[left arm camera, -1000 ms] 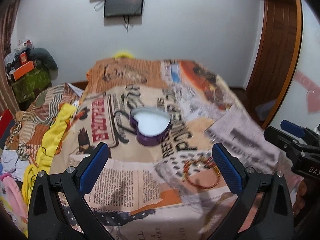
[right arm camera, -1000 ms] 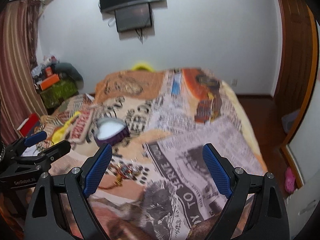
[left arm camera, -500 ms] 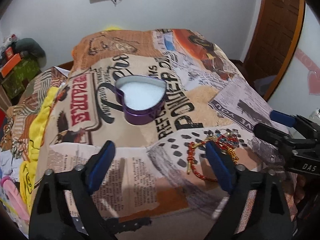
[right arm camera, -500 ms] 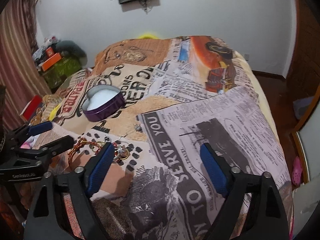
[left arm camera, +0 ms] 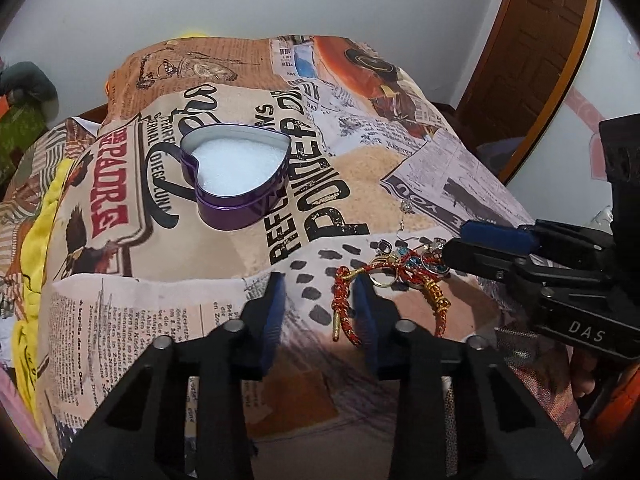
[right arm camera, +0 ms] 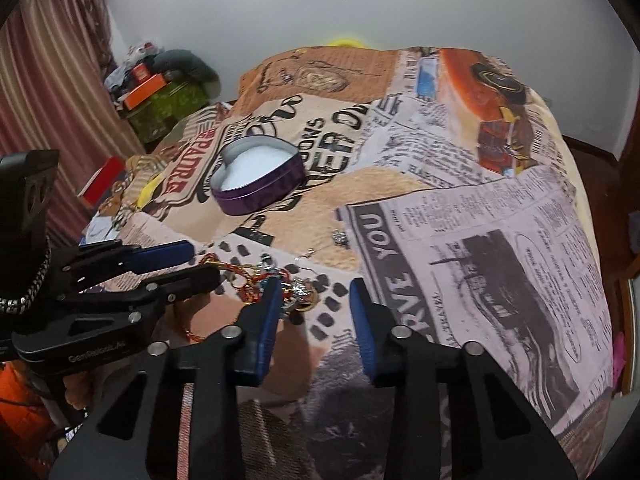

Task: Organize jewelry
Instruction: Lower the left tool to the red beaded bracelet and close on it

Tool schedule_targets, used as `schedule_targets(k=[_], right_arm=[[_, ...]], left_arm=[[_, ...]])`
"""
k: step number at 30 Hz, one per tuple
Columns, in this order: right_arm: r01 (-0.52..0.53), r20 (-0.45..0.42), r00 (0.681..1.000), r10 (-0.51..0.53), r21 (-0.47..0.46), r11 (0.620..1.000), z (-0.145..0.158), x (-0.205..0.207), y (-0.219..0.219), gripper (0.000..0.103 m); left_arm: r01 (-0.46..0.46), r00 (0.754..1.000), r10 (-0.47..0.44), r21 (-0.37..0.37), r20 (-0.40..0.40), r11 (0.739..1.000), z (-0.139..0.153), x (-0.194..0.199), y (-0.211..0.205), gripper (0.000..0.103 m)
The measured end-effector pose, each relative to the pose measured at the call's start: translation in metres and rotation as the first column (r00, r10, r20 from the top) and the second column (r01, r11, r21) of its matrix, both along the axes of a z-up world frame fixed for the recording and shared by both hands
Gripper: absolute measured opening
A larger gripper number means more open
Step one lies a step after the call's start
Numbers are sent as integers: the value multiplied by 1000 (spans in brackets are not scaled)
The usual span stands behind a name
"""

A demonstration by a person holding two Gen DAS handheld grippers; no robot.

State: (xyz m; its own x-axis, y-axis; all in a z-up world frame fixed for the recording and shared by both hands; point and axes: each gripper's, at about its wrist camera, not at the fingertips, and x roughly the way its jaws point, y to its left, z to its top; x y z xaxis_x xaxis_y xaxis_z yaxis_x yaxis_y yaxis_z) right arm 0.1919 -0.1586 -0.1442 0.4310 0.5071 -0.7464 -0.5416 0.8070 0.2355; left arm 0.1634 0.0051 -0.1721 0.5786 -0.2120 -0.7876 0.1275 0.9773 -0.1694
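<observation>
i'm at the first pick: my left gripper and right gripper, both narrowly parted and empty, flank the tangled jewelry pile near the open purple heart tin; next i must pinch one bracelet free.

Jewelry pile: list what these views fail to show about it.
- Jewelry pile: the small pieces tangle together in the left wrist view; no count possible.
- Right wrist view: the right gripper's left finger and the left gripper hide part of the pile.
- Red-and-gold bracelet: partly behind a left gripper finger.
</observation>
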Motion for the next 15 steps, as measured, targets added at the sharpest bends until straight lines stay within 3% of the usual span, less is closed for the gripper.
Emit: schedule_targets(k=[4, 11, 15], right_arm=[[-11, 0, 1000, 11, -10, 1000, -1, 3, 6, 19], [-19, -21, 1000, 18, -29, 999, -6, 8, 10, 16], [-25, -19, 1000, 25, -31, 999, -5, 6, 11, 10]], left_arm=[[3, 1000, -3, -11, 10, 1000, 1, 1, 3, 22], [19, 999, -18, -9, 40, 1000, 3, 0, 0, 7], [20, 999, -19, -20, 44, 1000, 3, -1, 1, 7]])
